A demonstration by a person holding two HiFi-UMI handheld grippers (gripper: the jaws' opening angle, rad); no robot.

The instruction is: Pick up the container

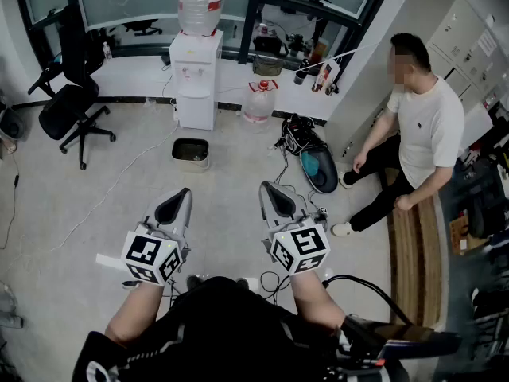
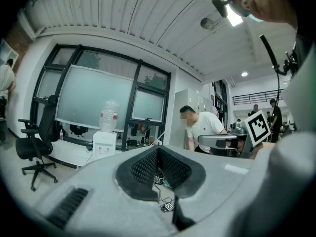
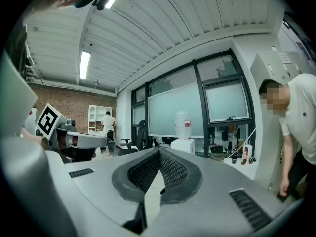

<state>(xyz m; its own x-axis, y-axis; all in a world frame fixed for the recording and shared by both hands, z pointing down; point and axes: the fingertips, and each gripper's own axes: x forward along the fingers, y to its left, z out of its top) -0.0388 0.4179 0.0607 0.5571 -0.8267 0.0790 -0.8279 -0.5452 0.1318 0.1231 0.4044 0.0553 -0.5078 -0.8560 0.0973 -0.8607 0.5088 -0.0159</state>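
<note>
Both tools are empty. The left tool [image 1: 183, 193] has its jaws fully together with nothing between the pads, which its own view confirms [image 2: 158, 151]. The right tool [image 1: 268, 188] has its pads meeting at the tips in its own view [image 3: 159, 153], and it holds nothing either.

The container [image 1: 191, 151] (taking the small open metal bin as the target) sits on the floor [image 1: 95, 213] just in front of the water dispenser [image 1: 196, 86], well apart from both tools. No approach has started.

Key relation: the container lies straight ahead of the left tool, almost in line with its closed tips, and ahead and to the left of the right tool. That makes the left tool the nearer one and the natural pick. The container looks near square, slightly wider across the view, with its open top facing up. Neither tool view shows it, because the tool bodies block the low floor.

Next move as I judge it: open the left tool's jaws, reach forward and down, and take one rim wall.
</note>
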